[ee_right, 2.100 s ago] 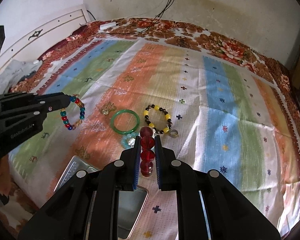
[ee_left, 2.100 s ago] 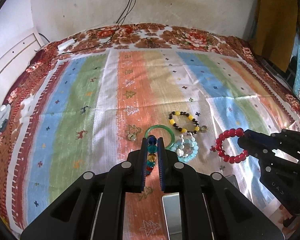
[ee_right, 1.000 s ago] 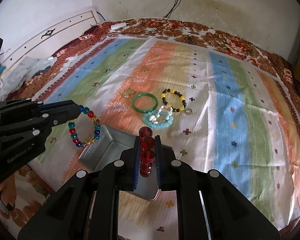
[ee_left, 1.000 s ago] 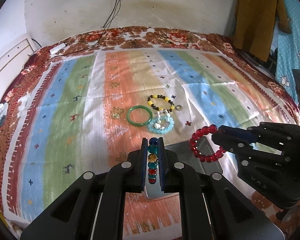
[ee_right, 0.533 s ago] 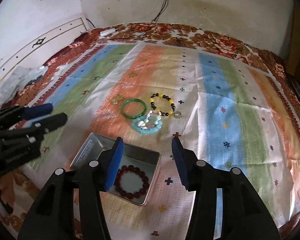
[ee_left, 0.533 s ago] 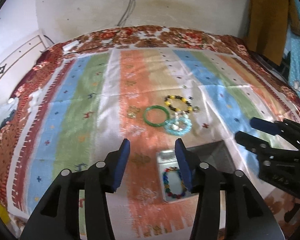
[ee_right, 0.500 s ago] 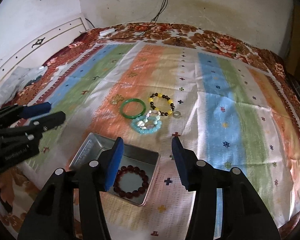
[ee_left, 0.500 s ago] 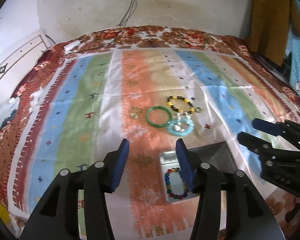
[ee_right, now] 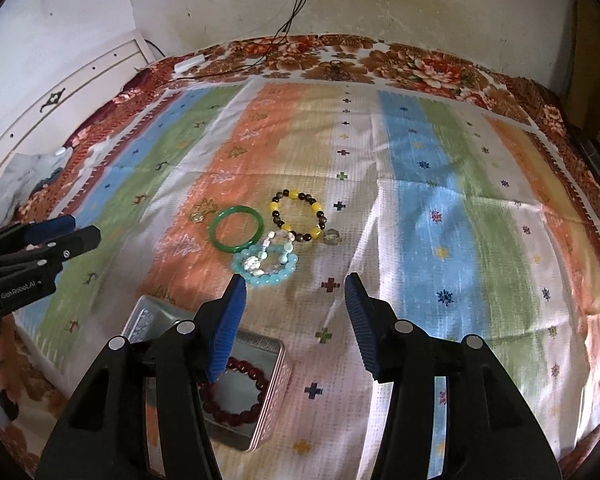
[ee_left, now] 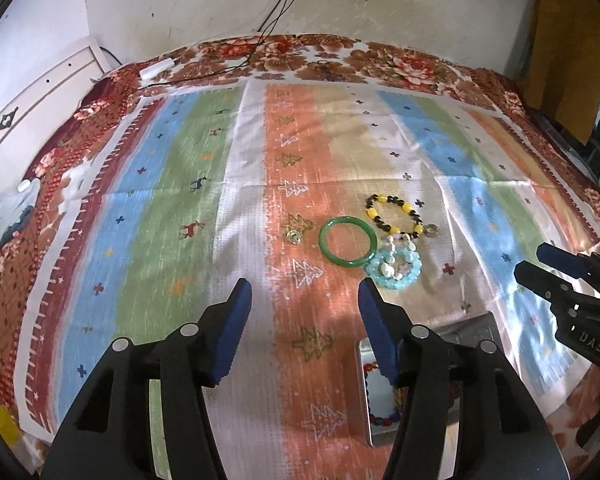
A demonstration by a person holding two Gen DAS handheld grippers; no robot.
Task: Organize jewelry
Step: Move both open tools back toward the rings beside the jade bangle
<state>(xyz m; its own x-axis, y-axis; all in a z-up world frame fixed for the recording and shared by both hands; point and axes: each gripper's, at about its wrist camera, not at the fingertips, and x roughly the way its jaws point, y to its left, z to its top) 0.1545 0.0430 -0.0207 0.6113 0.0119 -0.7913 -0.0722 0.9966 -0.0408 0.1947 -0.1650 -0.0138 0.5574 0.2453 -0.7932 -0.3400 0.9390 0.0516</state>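
Observation:
A metal tin lies on the striped cloth near the front edge; it also shows in the left wrist view. A dark red bead bracelet lies in it, and a multicoloured bead bracelet shows partly behind my left finger. On the cloth lie a green bangle, a yellow-and-black bead bracelet, a light blue bead bracelet, a silver ring and a small gold charm. My left gripper is open and empty. My right gripper is open and empty.
The striped cloth covers a floral bedspread. A white headboard stands at the left, a wall with hanging cables at the back. A brown garment hangs at the right.
Both grippers opened and dropped their bracelets into the tin: the multicoloured one from the left, the red one from the right. Both have since moved slightly forward toward the jewelry on the cloth.

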